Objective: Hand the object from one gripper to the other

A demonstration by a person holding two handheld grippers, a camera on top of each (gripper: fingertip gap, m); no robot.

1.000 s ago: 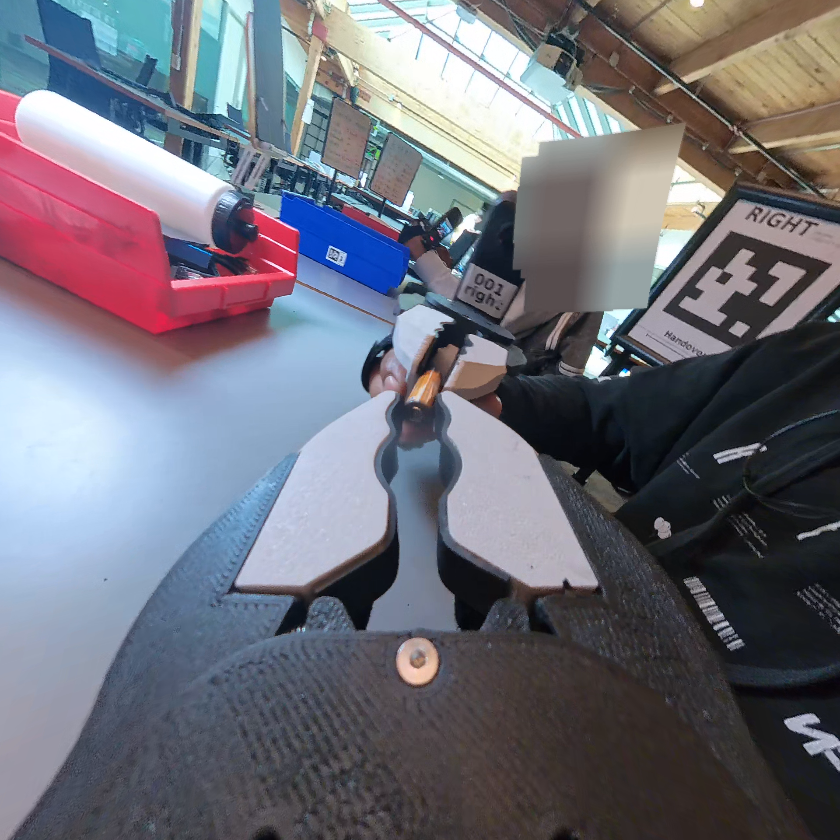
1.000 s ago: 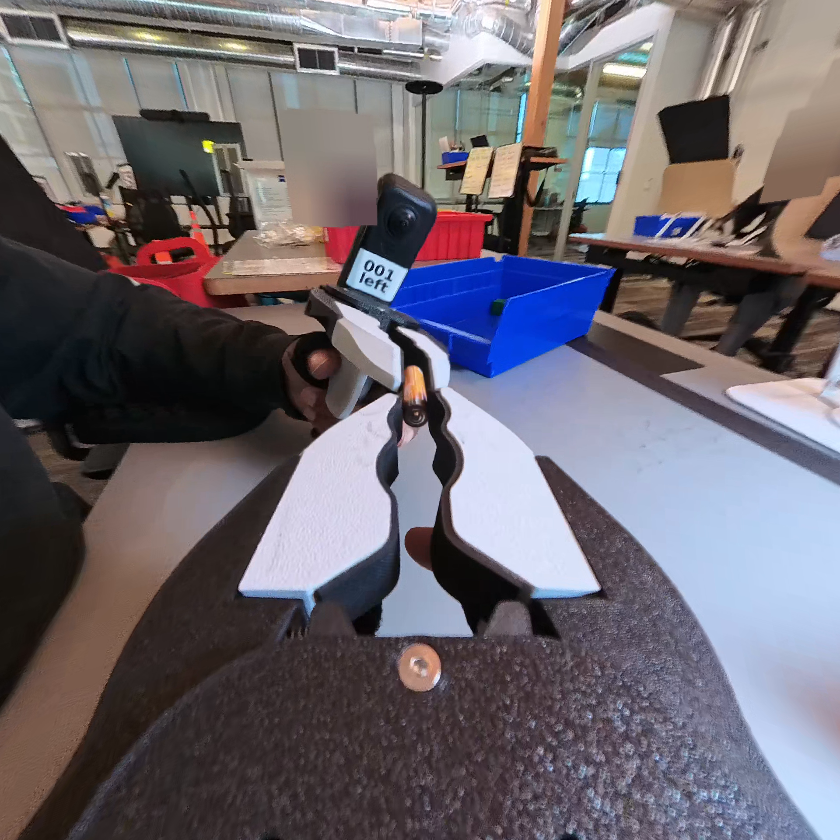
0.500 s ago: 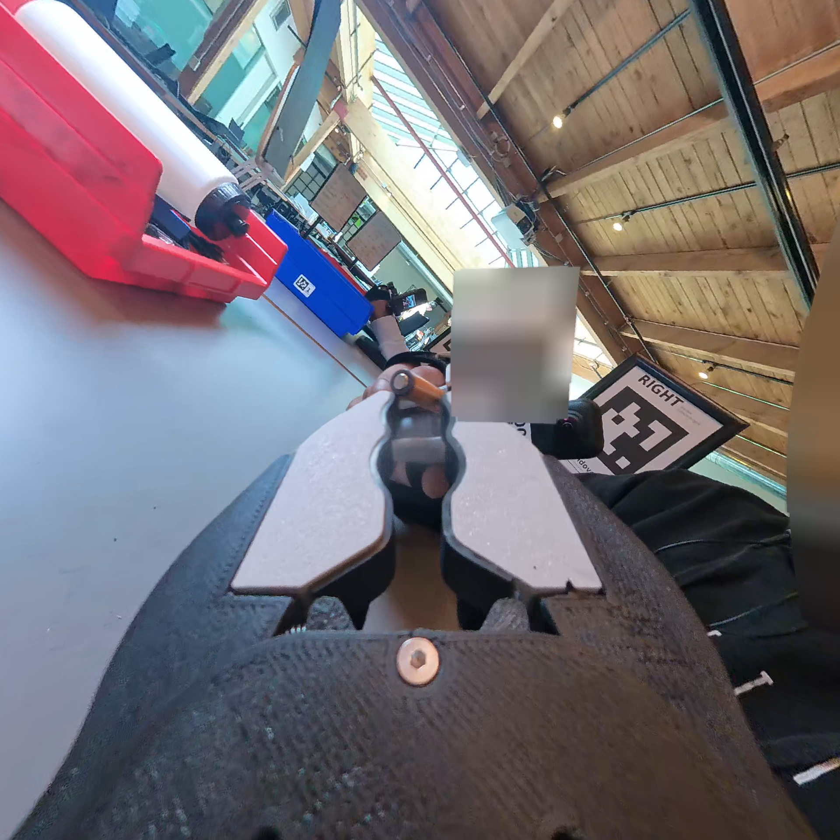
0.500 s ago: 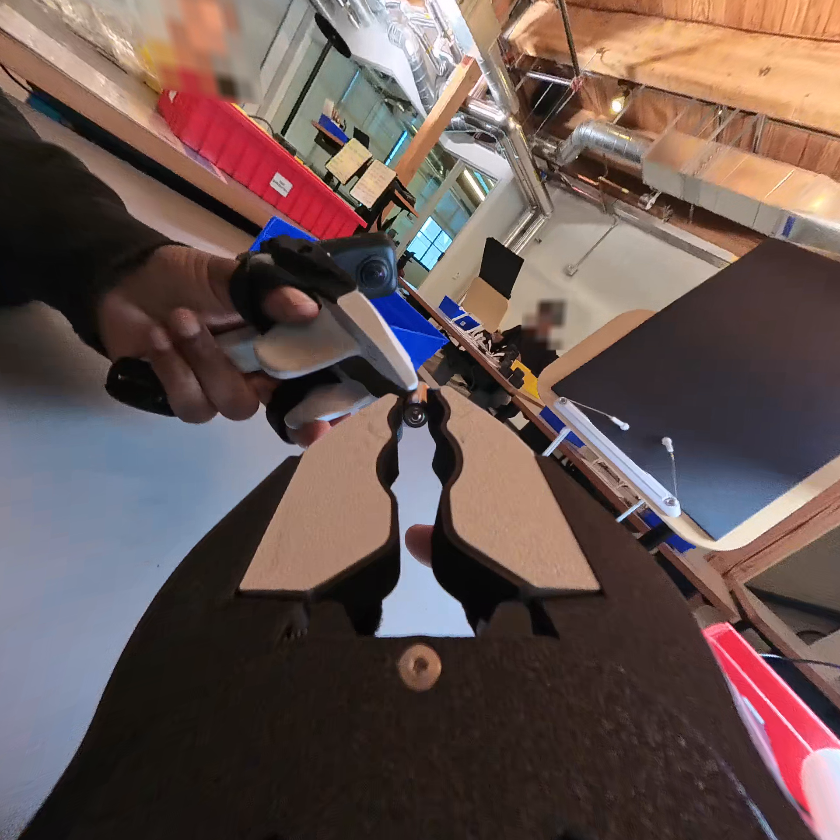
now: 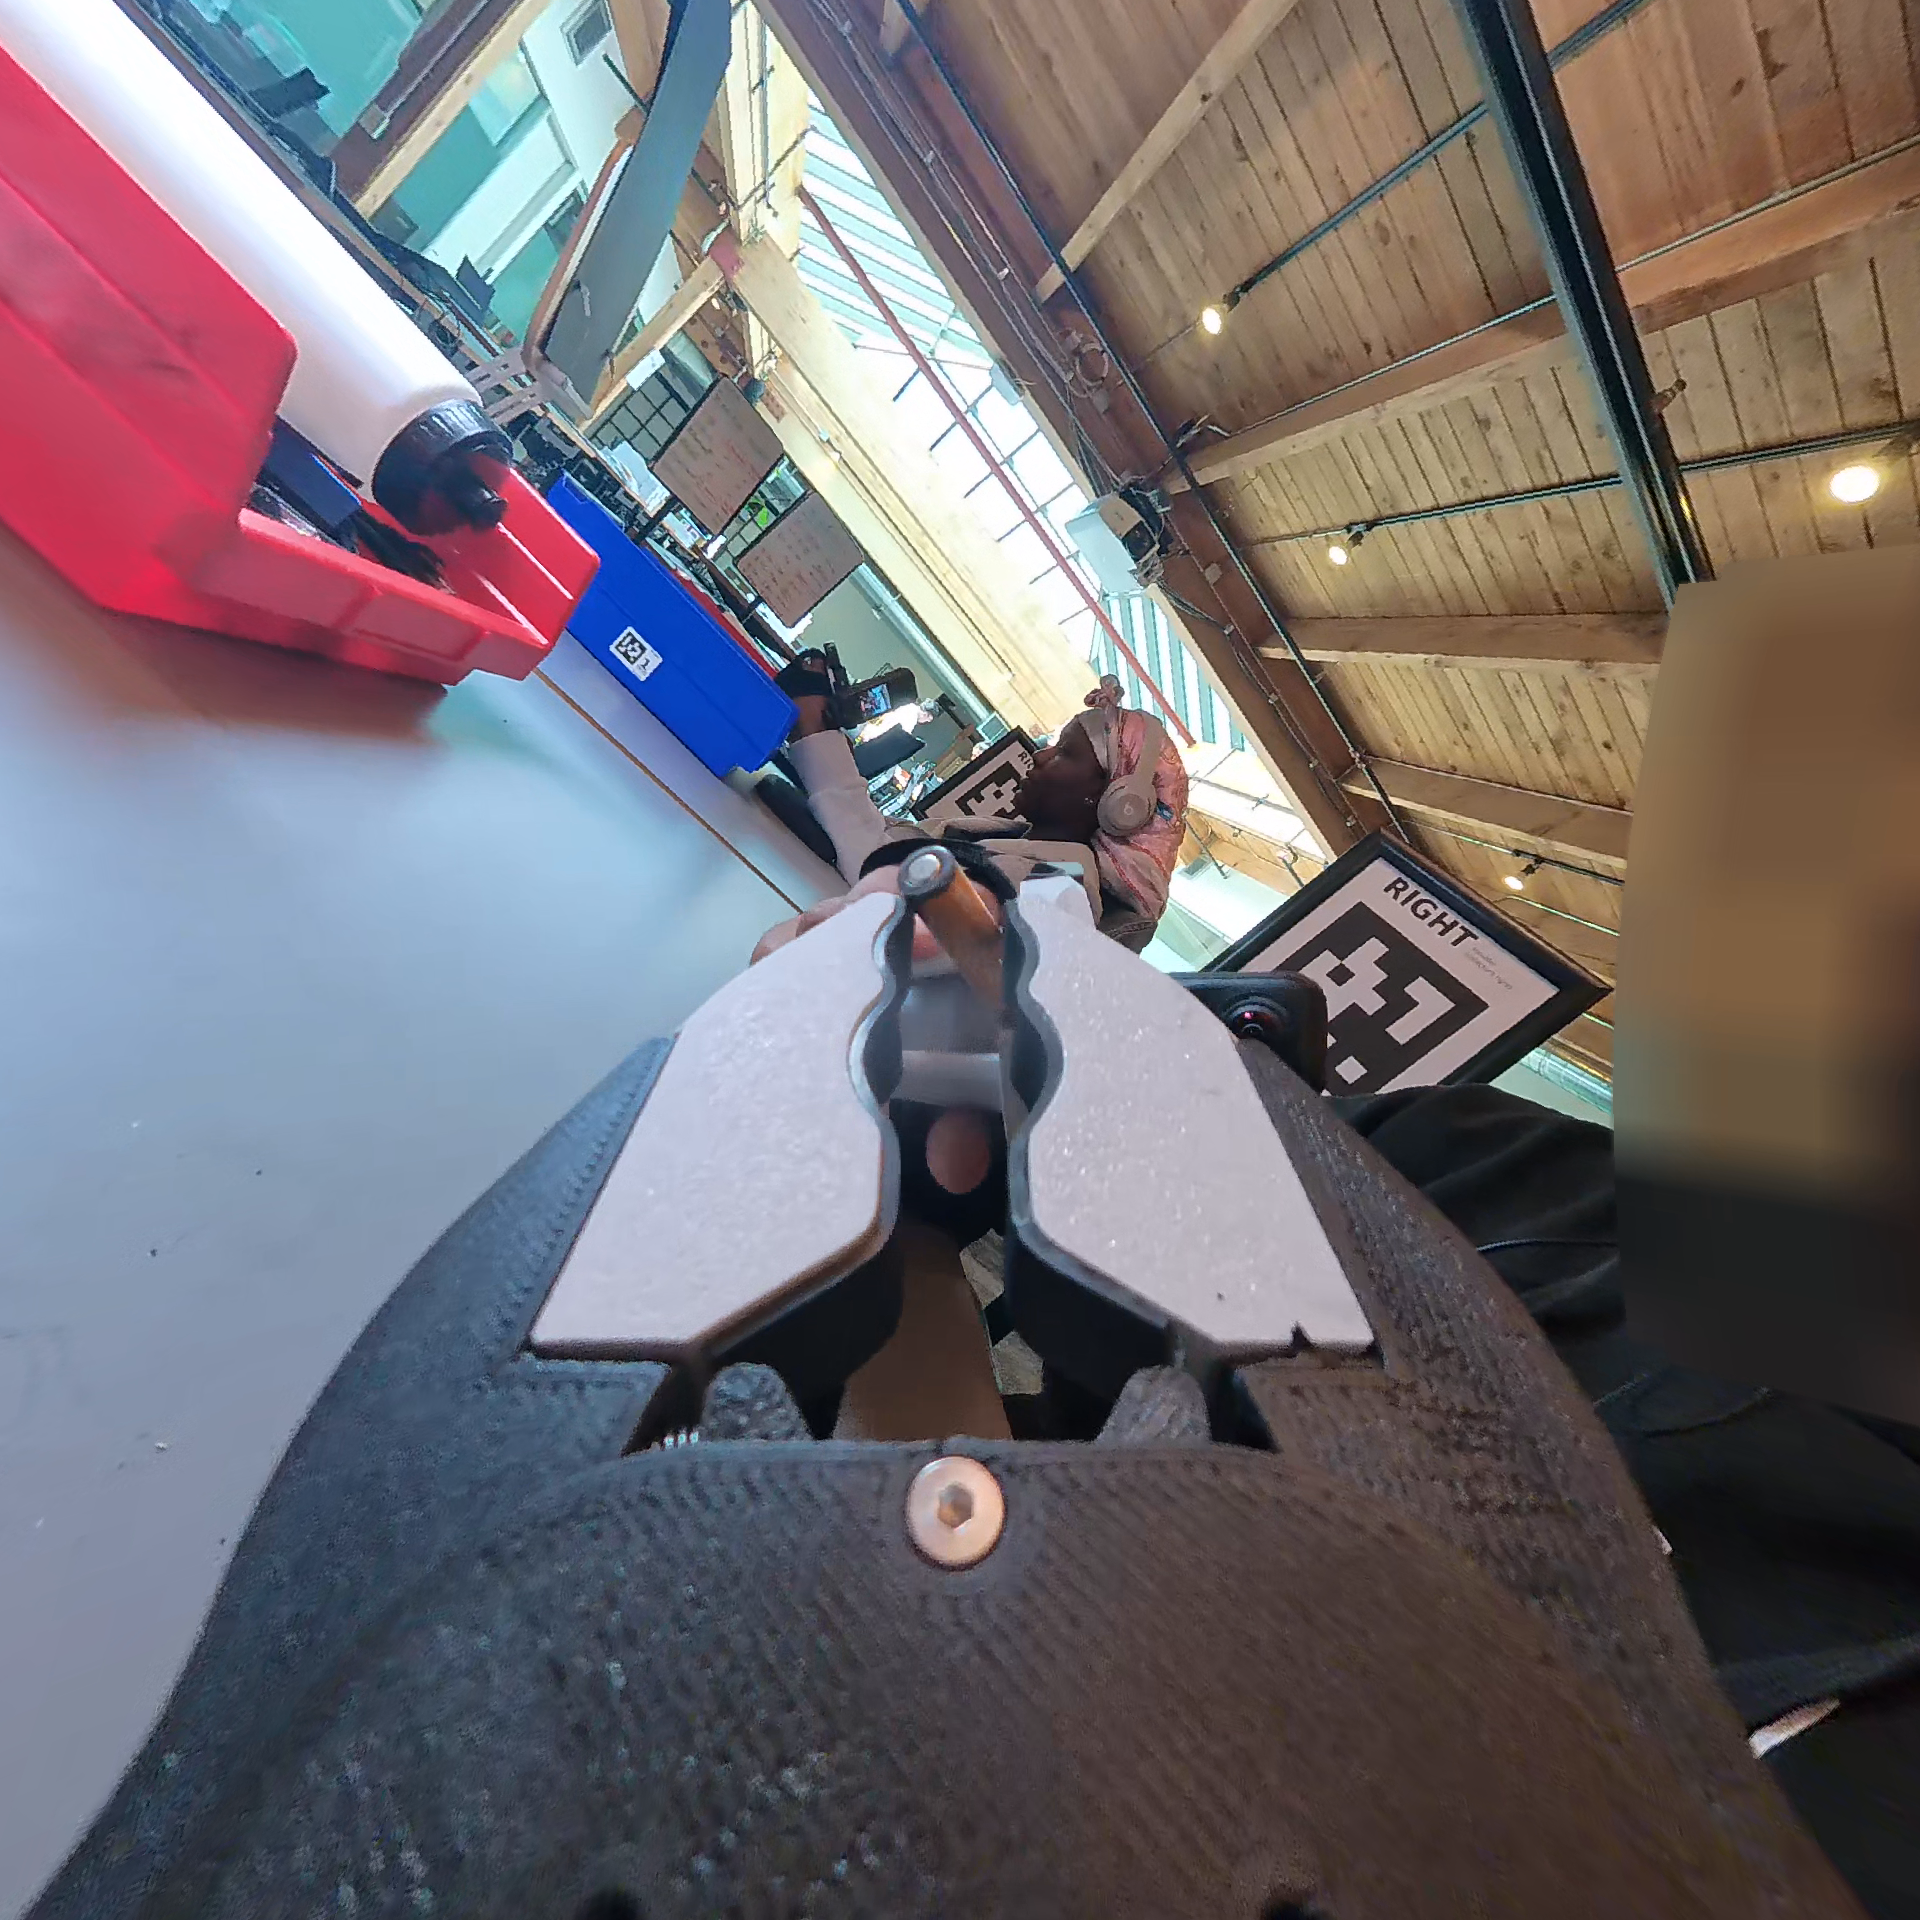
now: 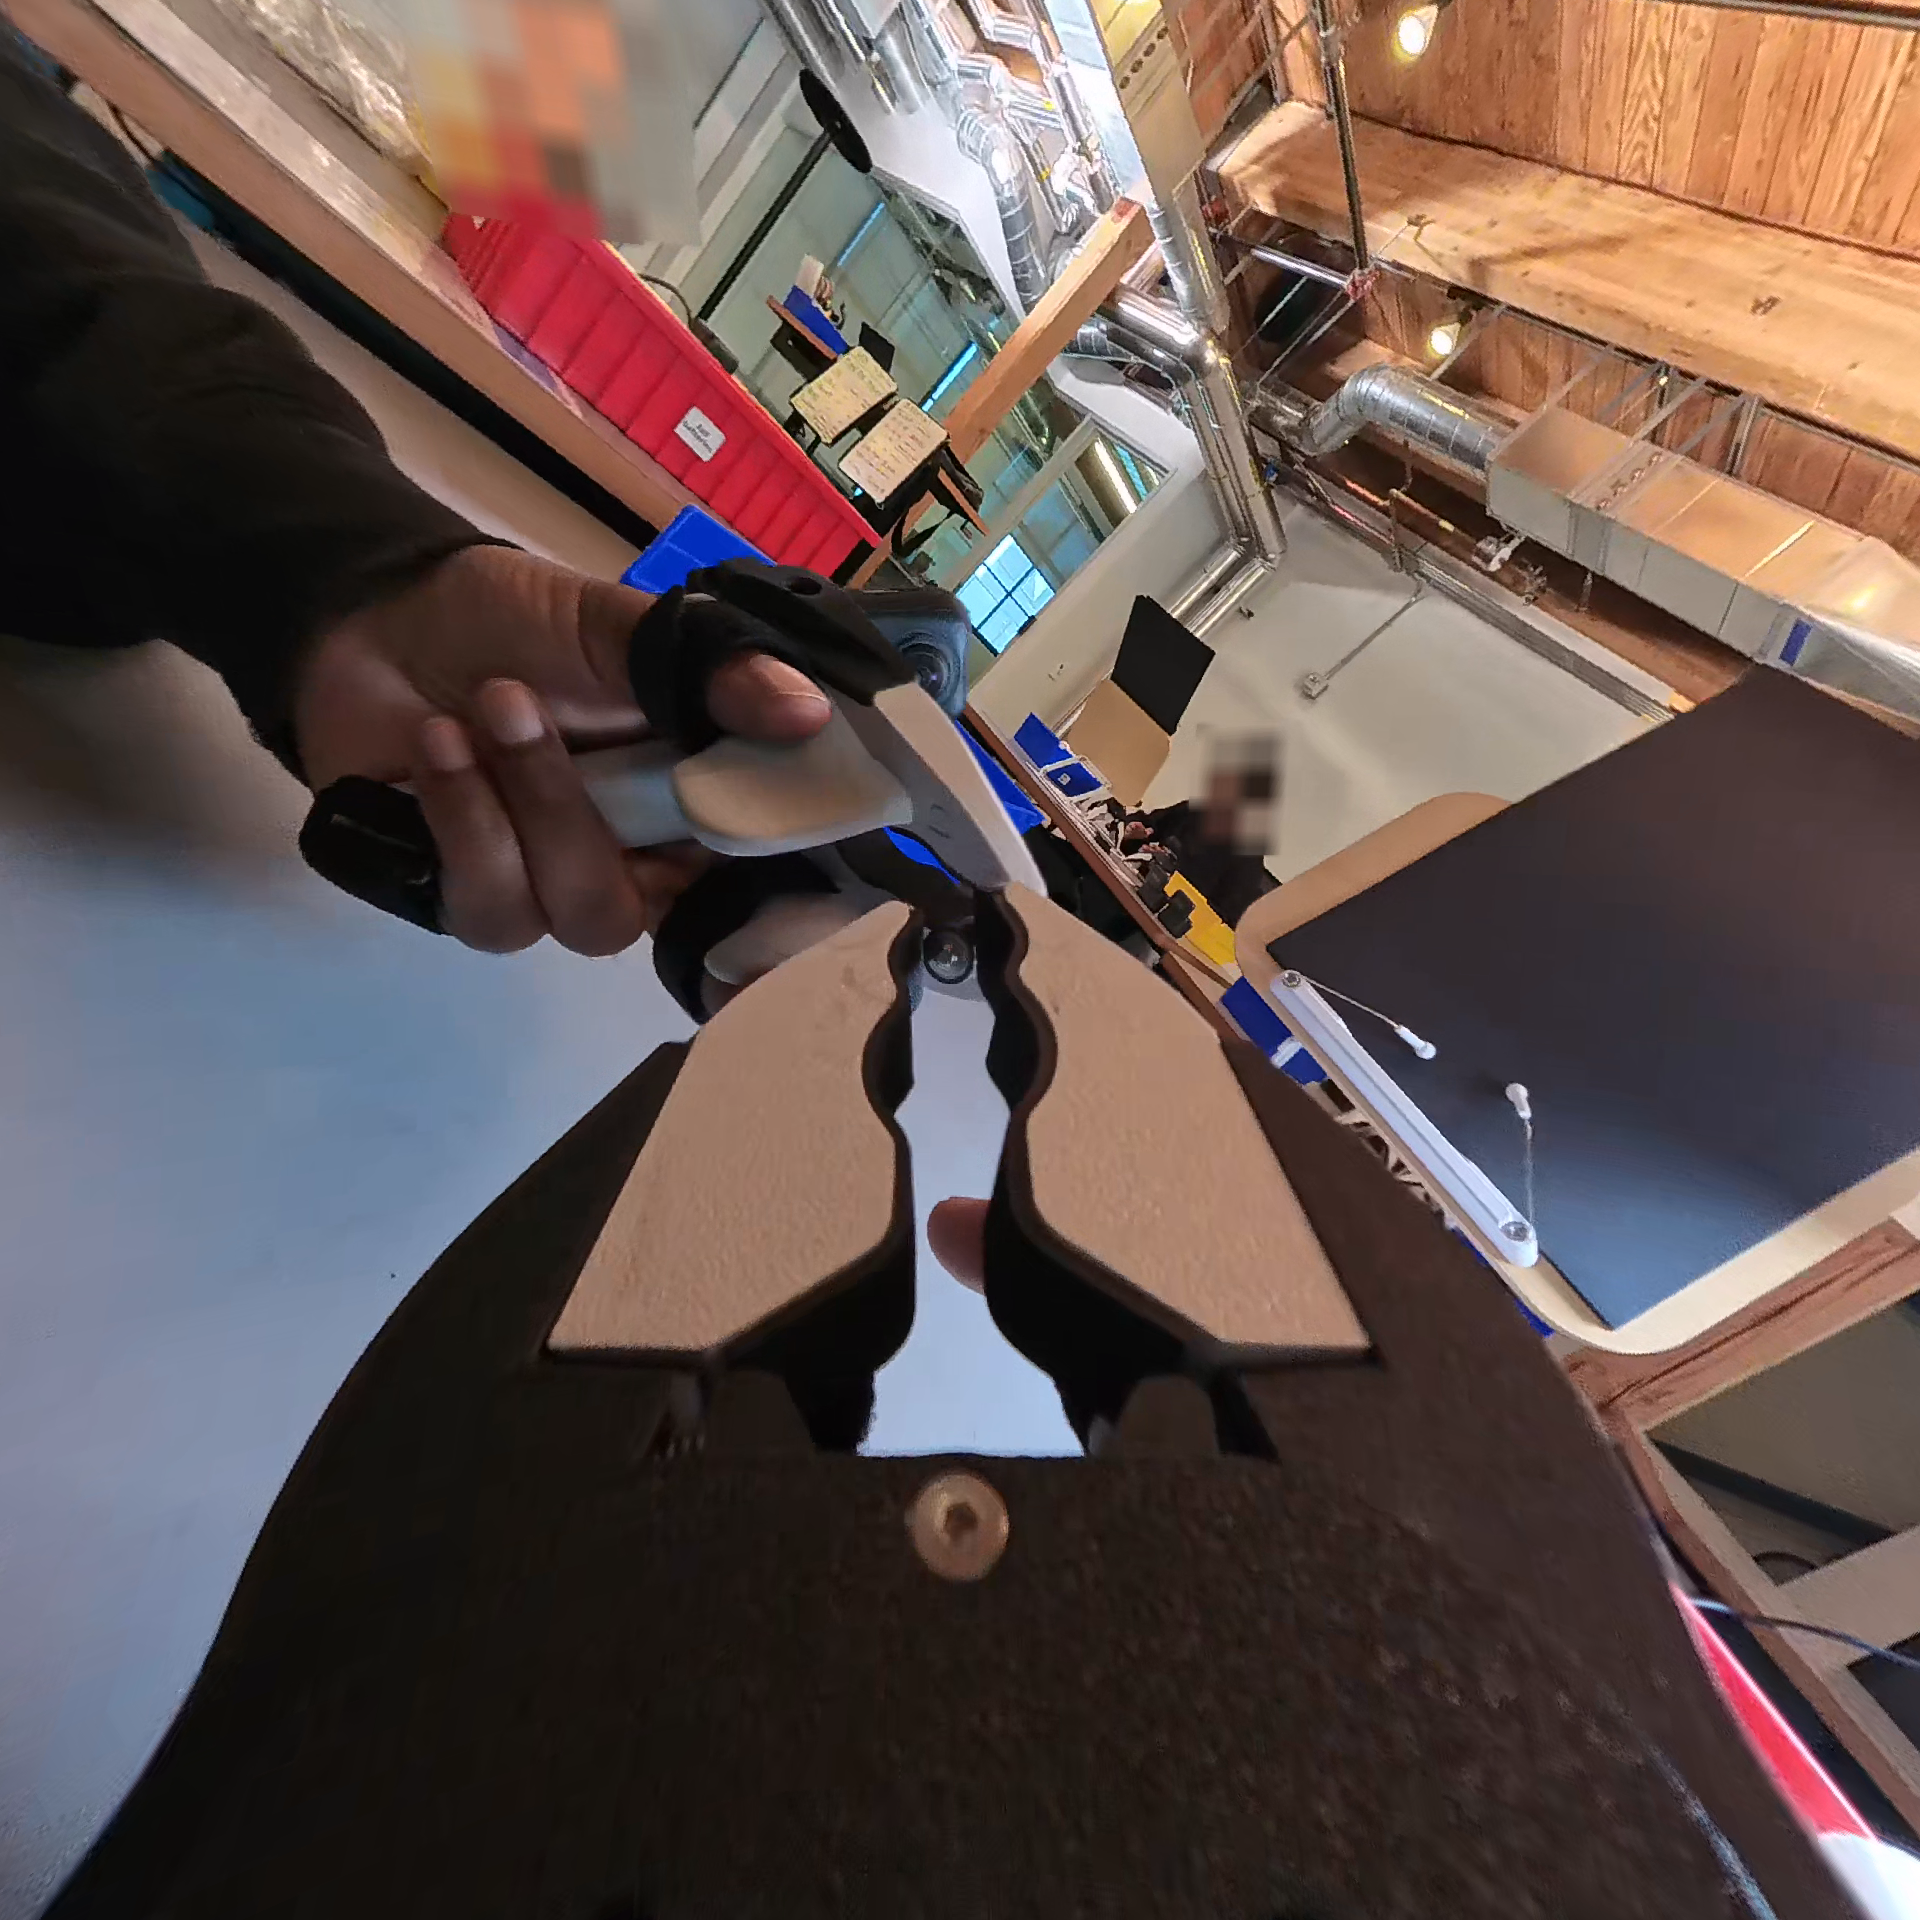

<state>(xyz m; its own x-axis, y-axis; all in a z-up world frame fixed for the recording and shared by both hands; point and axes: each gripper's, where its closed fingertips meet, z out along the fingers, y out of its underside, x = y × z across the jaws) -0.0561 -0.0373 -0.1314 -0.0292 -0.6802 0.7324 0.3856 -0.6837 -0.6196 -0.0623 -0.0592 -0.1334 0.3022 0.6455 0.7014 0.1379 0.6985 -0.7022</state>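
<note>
object: small copper-and-black cylinder (image 5: 951, 914), metal end cap, body mostly hidden between fingertips | left hand-held gripper (image 5: 948, 920): narrow, clamped on cylinder | right hand-held gripper (image 6: 951, 935): tips beside cylinder (image 6: 945, 956), grip unclear | grey desk (image 5: 260, 935) below

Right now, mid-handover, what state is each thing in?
battery: held off the table, pinched at both grippers' tips.
left gripper: shut on the battery.
right gripper: shut on the battery, it seems.
red bin: open-topped, resting on the table.
white roll: lying in the red bin.
</note>
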